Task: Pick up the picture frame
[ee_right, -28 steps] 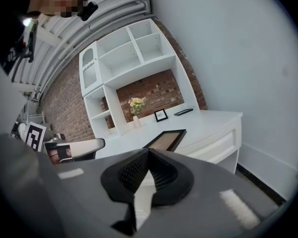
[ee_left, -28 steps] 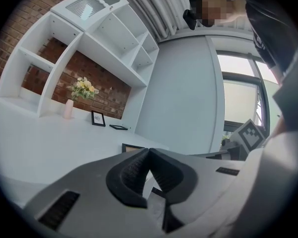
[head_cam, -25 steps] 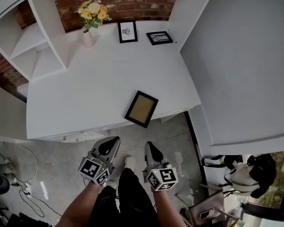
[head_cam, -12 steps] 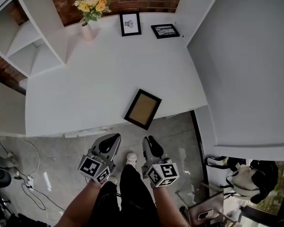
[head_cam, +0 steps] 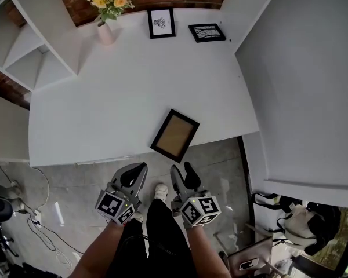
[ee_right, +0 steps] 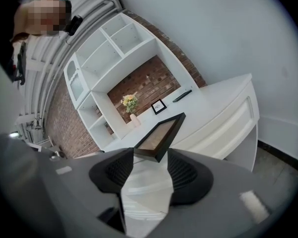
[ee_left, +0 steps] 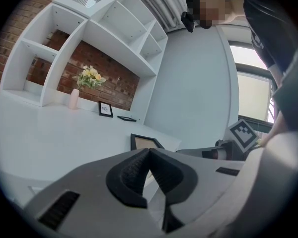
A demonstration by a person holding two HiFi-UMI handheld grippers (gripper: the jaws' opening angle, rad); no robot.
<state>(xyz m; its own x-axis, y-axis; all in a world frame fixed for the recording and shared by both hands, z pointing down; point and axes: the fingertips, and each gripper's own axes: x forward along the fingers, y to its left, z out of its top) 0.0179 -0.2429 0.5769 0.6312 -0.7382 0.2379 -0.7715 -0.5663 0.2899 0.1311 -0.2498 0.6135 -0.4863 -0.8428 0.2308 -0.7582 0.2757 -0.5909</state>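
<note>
The picture frame (head_cam: 174, 135), black with a brown panel, lies flat on the white table (head_cam: 104, 109) at its front edge, one corner over the edge. It also shows ahead in the left gripper view (ee_left: 145, 142) and the right gripper view (ee_right: 161, 135). My left gripper (head_cam: 137, 171) hangs over the floor short of the table, its jaws shut on nothing (ee_left: 149, 151). My right gripper (head_cam: 182, 171) is beside it, just below the frame's near corner. Its jaws have just been opening and stand open (ee_right: 150, 158), with nothing between them.
At the table's back stand a pink vase of flowers (head_cam: 106, 30), a small upright picture (head_cam: 161, 22) and a flat dark frame (head_cam: 207, 32). White shelves (head_cam: 40, 45) rise at the left and a white wall (head_cam: 301, 86) at the right. Cables (head_cam: 35, 213) trail on the floor.
The right gripper's jaws have gone from shut to open. Both grippers have drawn a little closer to the table's front edge and the frame.
</note>
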